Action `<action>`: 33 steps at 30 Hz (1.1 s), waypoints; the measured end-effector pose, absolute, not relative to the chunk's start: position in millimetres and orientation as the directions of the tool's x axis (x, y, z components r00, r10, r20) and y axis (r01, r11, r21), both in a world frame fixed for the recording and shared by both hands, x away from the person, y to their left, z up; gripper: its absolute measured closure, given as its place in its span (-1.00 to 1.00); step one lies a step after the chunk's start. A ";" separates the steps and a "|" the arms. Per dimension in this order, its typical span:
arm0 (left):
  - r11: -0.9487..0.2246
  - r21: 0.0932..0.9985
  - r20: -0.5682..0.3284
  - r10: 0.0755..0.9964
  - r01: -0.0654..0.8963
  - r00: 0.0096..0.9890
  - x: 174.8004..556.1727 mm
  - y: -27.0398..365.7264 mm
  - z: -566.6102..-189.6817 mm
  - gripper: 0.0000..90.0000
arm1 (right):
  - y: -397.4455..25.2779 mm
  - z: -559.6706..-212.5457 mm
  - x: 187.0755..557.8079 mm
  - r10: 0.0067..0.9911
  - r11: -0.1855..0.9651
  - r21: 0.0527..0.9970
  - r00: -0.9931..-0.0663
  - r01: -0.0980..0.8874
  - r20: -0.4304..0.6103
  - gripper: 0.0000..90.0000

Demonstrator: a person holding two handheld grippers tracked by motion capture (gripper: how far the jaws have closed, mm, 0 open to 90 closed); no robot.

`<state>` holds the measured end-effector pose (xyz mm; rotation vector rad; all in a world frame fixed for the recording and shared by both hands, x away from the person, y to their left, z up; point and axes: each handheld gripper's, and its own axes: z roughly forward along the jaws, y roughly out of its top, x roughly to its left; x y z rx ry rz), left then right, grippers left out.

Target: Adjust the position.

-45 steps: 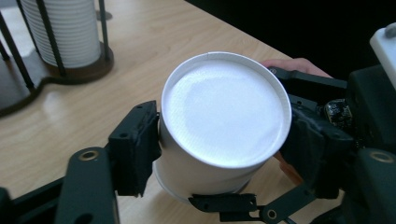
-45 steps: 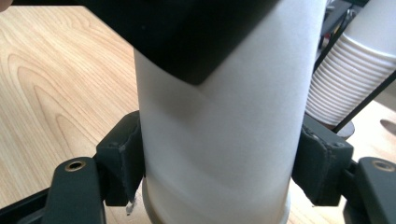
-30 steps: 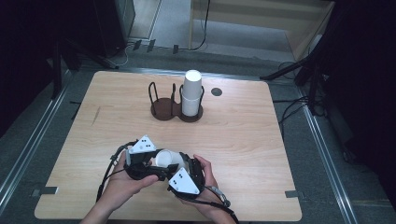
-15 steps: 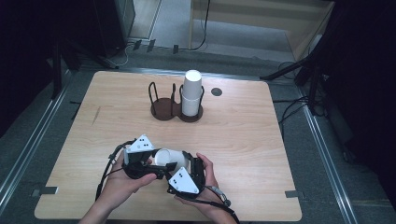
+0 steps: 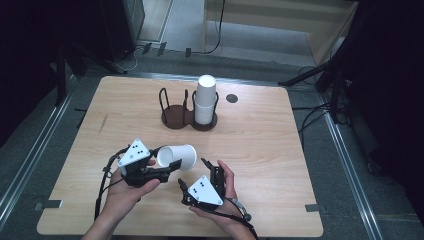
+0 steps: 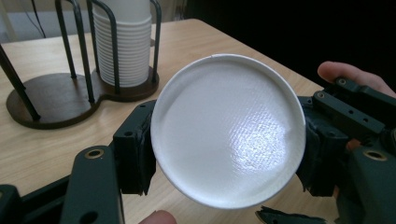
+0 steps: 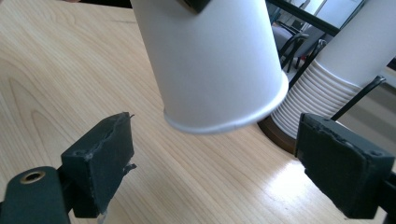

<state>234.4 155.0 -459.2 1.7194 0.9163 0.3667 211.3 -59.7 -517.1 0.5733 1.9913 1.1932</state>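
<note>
Now the left gripper [image 5: 167, 171] clamps a single paper cup [image 5: 176, 156] by its base, in front of the cup holder [image 5: 186, 120]; the right gripper [image 5: 196, 176] waits open-jawed beside it, likely to take the cup next

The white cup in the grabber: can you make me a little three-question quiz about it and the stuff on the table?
1. True or false: the left gripper is shut on the single white cup.
2. The right gripper has its jaws: A) clamped on the cup, B) open and apart from it, C) around the holder.
3. Fill in: the stack of cups stands in the ______ ring of the dark cup holder, seen from the high view.

Key: 1 true; 2 B; 3 right.
</note>
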 end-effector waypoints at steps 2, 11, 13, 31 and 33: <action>-0.089 0.917 -0.204 0.731 0.388 0.651 234.4 155.8 -459.1 -0.26 | -60.2 -516.5 211.4 0.687 0.460 0.888 -0.638 0.010 -0.348 -0.73; 0.017 0.949 -0.227 0.733 0.316 0.641 234.2 163.4 -460.4 -0.26 | -64.0 -512.9 213.1 0.721 0.402 0.914 -0.631 0.044 -0.287 -0.73; 0.062 0.959 -0.232 0.738 0.278 0.634 234.0 165.7 -461.7 -0.26 | -65.6 -511.0 214.4 0.736 0.376 0.924 -0.628 0.067 -0.254 -0.75; 0.143 0.985 -0.174 0.760 0.100 0.626 233.2 170.0 -467.8 -0.25 | -70.9 -504.6 219.8 0.810 0.250 0.956 -0.575 0.155 -0.119 -0.85; 0.140 0.986 -0.165 0.760 0.090 0.628 233.2 169.9 -468.8 -0.25 | -73.2 -503.3 220.8 0.815 0.232 0.958 -0.571 0.166 -0.099 -0.84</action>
